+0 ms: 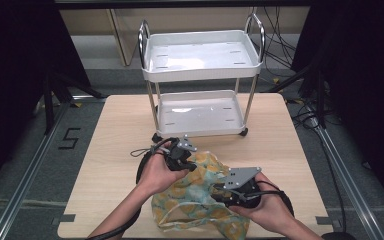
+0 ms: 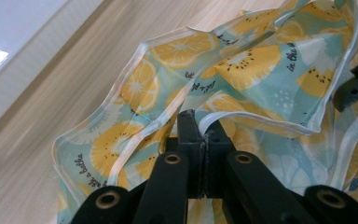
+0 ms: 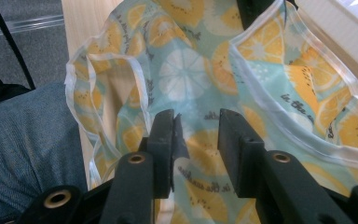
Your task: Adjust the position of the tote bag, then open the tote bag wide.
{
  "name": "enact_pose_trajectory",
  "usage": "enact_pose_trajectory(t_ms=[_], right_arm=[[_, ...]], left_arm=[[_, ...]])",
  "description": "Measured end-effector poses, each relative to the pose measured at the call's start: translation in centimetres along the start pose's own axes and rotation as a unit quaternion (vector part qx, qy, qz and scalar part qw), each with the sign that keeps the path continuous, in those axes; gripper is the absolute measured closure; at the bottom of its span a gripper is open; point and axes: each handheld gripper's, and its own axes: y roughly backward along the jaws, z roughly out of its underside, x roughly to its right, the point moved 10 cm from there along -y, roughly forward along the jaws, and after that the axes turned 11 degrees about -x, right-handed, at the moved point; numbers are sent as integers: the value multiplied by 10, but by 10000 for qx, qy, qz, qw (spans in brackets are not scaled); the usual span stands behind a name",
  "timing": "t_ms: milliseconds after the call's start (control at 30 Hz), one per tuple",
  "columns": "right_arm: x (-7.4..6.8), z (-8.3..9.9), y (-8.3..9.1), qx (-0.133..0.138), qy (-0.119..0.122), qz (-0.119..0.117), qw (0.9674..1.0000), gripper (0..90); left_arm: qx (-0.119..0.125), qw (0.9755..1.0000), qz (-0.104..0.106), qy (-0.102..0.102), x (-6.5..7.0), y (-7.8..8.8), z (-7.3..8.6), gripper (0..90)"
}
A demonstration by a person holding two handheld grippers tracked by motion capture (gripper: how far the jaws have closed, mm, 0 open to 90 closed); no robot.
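The lemon-print bag (image 1: 200,200) is lying crumpled on the near part of the table (image 1: 110,145), close to the person's edge, with one corner hanging past that edge. Nearest the camera, the right hand (image 1: 270,210) is wrapping around the right gripper (image 1: 230,192) from below and behind, pointing it leftward and low over the fabric; in the right gripper view its jaws are standing apart with a clear gap between them, the printed cloth lying under them and not visibly pinched. A little farther in, the left hand (image 1: 157,175) is cupping the left gripper (image 1: 186,162) and tilting it down onto the far edge of the bag; in the left gripper view its jaws are pressed tight together on a white-trimmed strap or hem (image 2: 209,122) of the bag. Both forearms are cut off by the bottom of the high view, and a blue-clad leg (image 3: 28,140) is showing beside the table in the right gripper view. The bag's folds are hiding its opening, and which part of the trim is being gripped is hard to make out. Beyond the hands, a white two-tier cart (image 1: 200,70) is standing at the far end of the table, well apart from the bag.
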Motion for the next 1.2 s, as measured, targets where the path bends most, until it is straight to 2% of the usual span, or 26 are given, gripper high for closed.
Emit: enact_pose_trajectory(t_ms=[33,100,133,167,267,300,367,433,467,500,533,567,633,667,700,733,767,800,833,900,933,1033,1100,1200], right_arm=[[1,-1,-1,70,65,48,9999,669],[0,2,-1,0,47,7,10000,666],[0,2,-2,-5,36,-21,10000,664],[0,3,-3,-7,21,18,10000,660],[-5,2,-5,-39,81,-70,9999,646],[-6,2,-6,-23,165,-79,9998,637],[-9,3,-8,-85,172,-143,9997,612],[-11,4,-11,-131,162,-210,9996,598],[-10,3,-12,-136,271,-186,9994,590],[-10,4,-14,-154,178,-205,9995,583],[-8,4,-15,-149,257,-197,9994,575],[-7,4,-16,-181,218,-167,9995,566],[-7,6,-19,-249,154,-209,9994,539],[-6,7,-22,-279,199,-212,9992,521],[-5,7,-25,-276,165,-158,9994,510],[-2,7,-27,-296,268,-109,9991,501],[-1,7,-29,-306,270,-84,9991,485],[0,7,-31,-326,276,-38,9991,465],[1,7,-32,-342,327,19,9989,448],[1,6,-33,-365,368,64,9986,422],[2,5,-32,-342,364,120,9987,414],[5,3,-28,-290,388,192,9986,389],[7,6,-28,-378,373,234,9983,364],[7,14,-31,-630,486,193,9966,347]], left_arm=[[-29,10000,-12,-68,0,1,1,876],[62,10000,-6,23,3,1,0,872],[11,10000,-24,-80,2,2,1,871],[32,10000,-8,-16,2,3,0,870],[35,10000,-33,-33,1,3,0,870],[51,10000,-32,10,1,2,0,870],[74,9999,1,69,1,1,-2,870],[-21,9999,-9,-105,-3,1,-2,870],[5,10000,6,9,-2,1,-3,870],[54,9999,35,83,-2,0,-5,870],[0,10000,13,-49,-4,1,-5,870],[-49,10000,0,-74,-5,1,-5,871],[-13,10000,25,47,-4,0,-8,871],[-44,10000,8,-41,-6,0,-8,871],[28,10000,16,61,-5,-1,-11,871],[-44,10000,11,-44,-6,0,-10,872],[-24,10000,22,-32,-6,1,-11,872],[50,9999,23,119,-5,0,-13,872],[-32,10000,26,7,-5,1,-12,872],[-40,10000,7,5,-5,0,-13,872],[33,10000,21,85,-4,0,-15,872],[-36,10000,29,6,-5,0,-14,872],[53,9999,41,118,-3,-2,-16,872],[9,10000,20,88,-4,-1,-16,871]])
